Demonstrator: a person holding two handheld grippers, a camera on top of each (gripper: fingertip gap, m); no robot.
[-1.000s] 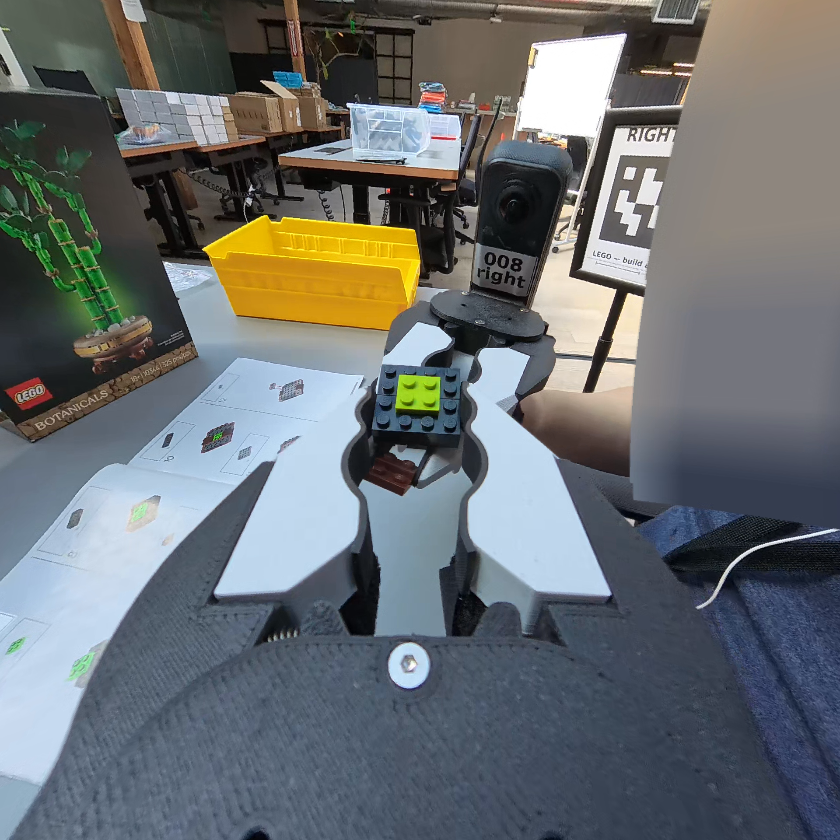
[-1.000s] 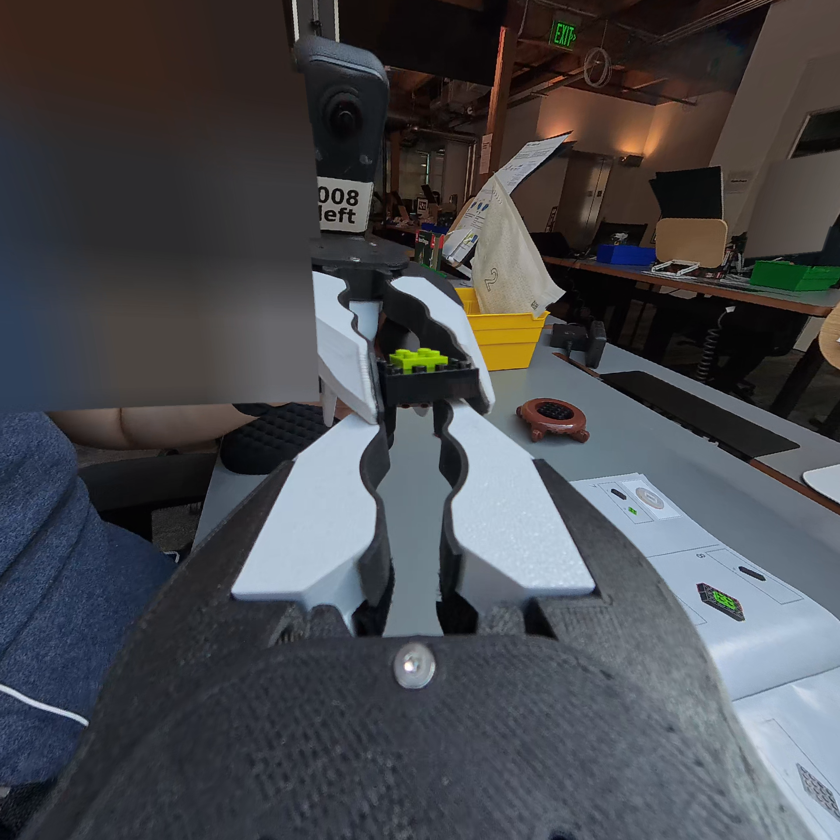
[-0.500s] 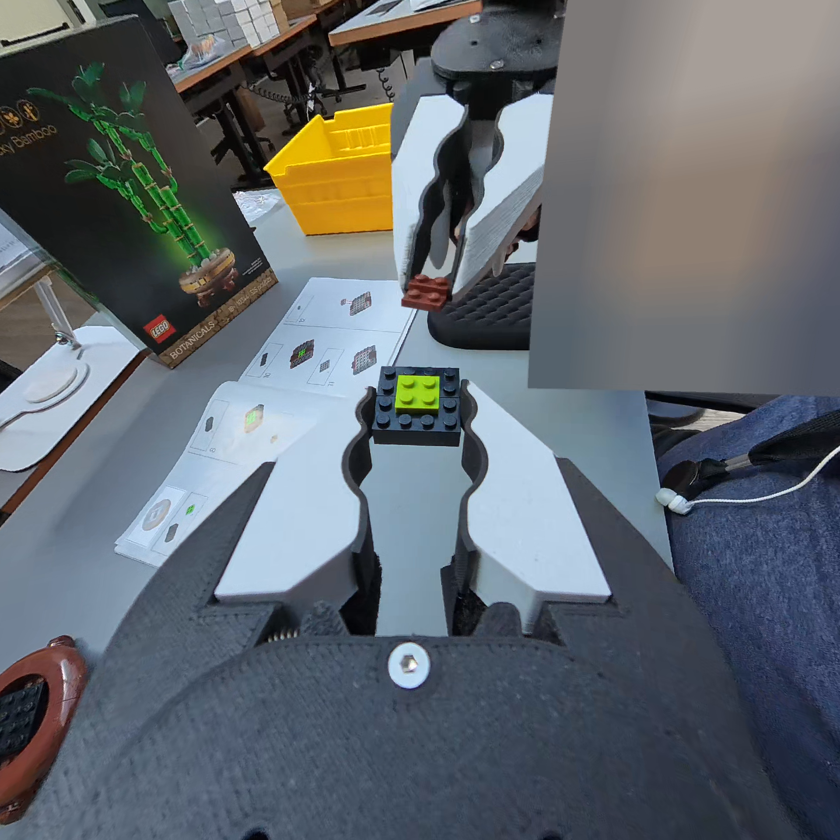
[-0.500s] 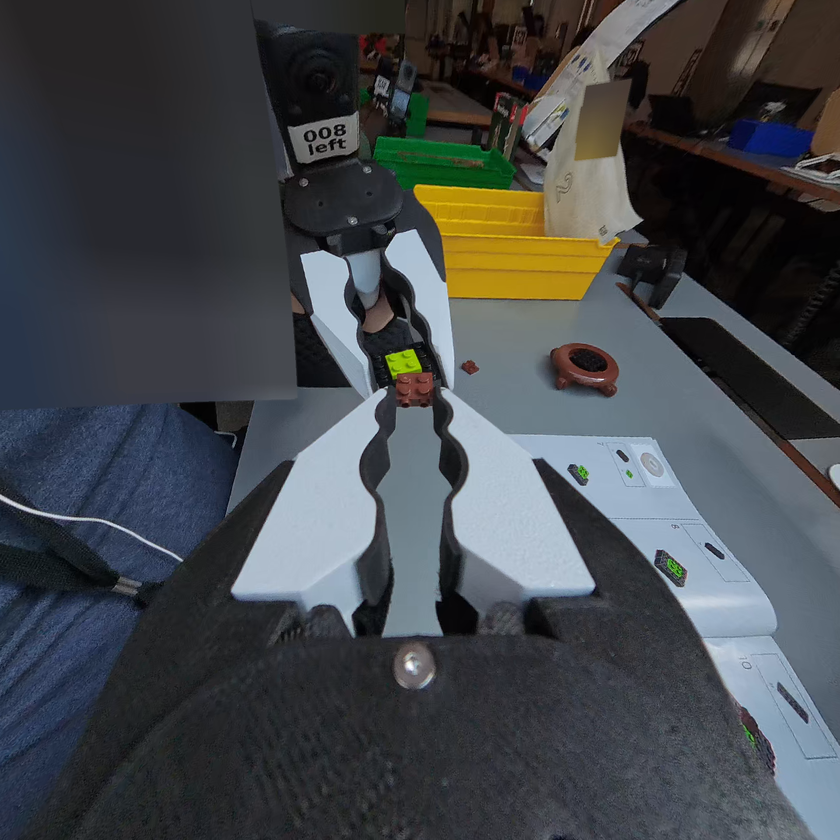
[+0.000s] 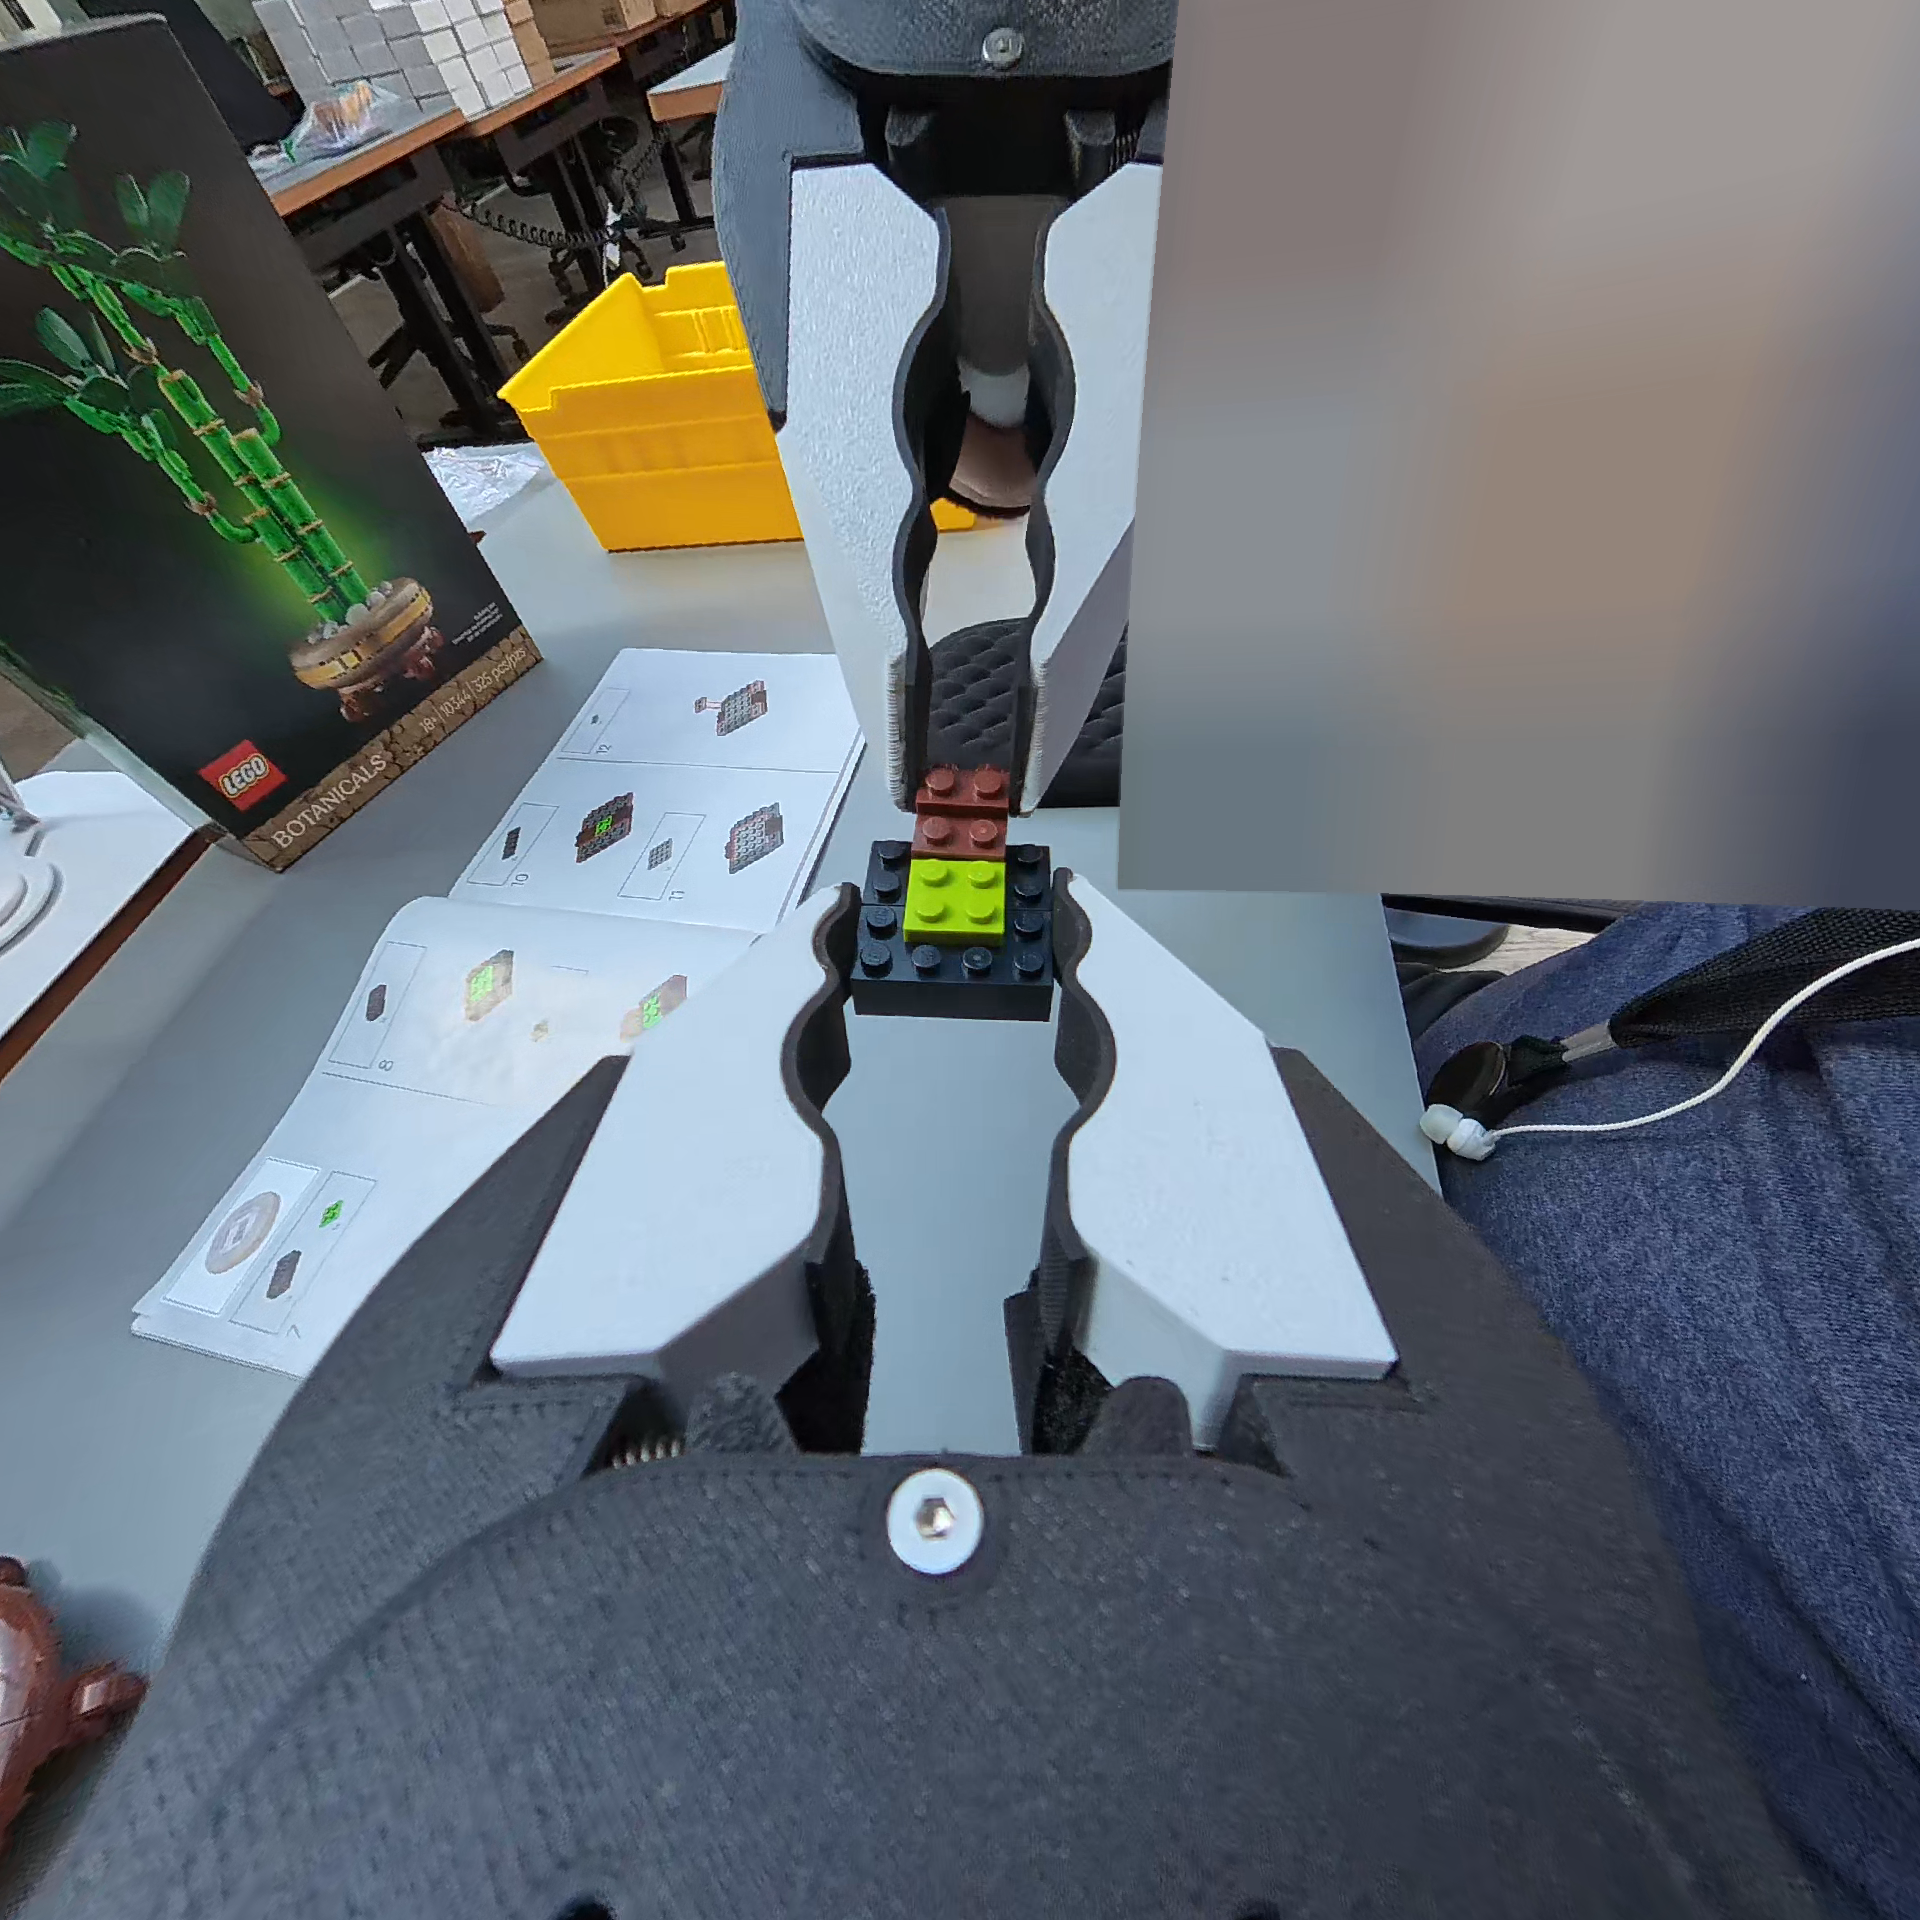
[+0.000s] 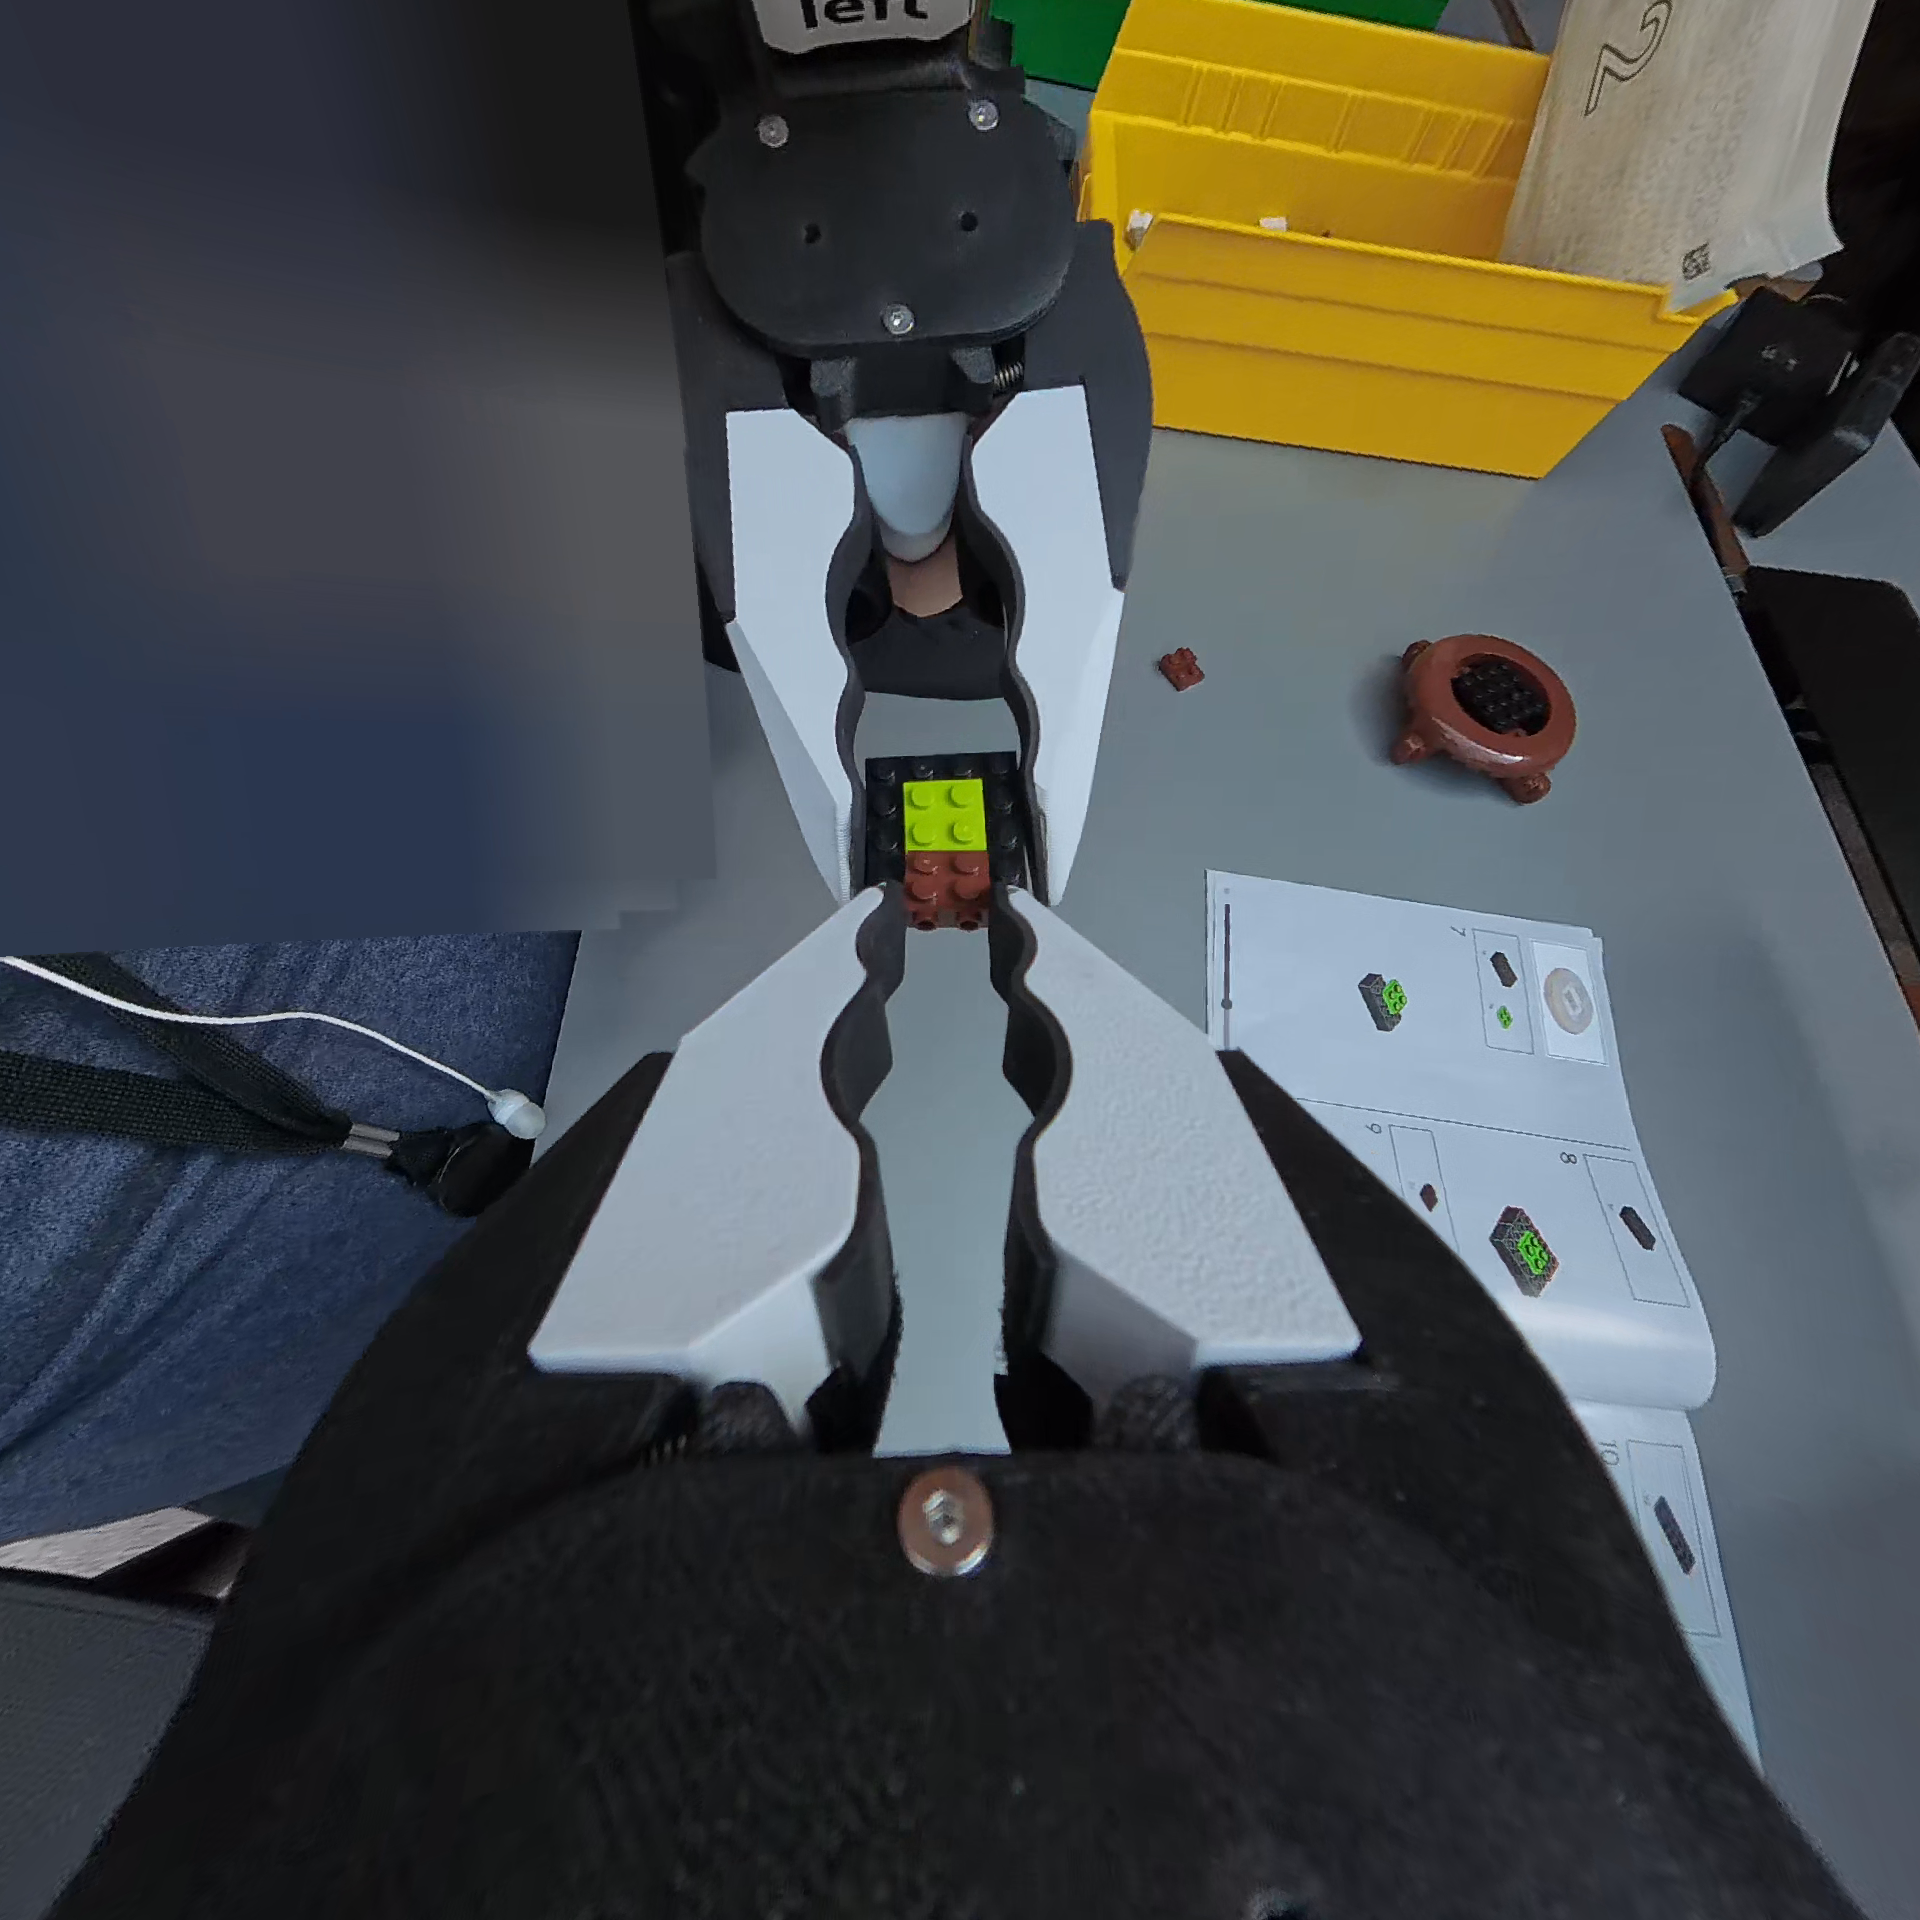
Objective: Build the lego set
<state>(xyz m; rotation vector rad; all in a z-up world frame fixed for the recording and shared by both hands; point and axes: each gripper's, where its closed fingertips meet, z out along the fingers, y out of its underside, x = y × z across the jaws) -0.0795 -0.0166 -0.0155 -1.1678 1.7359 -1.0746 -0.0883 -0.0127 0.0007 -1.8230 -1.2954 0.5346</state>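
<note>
Behind, yellow bin [image 5: 665, 436] sits on grey table [image 5: 644, 603].

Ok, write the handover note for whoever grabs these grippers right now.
Left gripper: shut on the black block, lime plate already on top.
Right gripper: shut on the brown plate, held at the black block's far edge, beside the lime plate; whether it is seated is unclear.
On the table: open instruction booklet, round brown base, one loose small brown piece, yellow bin.
Left: press the brown plate home, release, follow the booklet.
</note>
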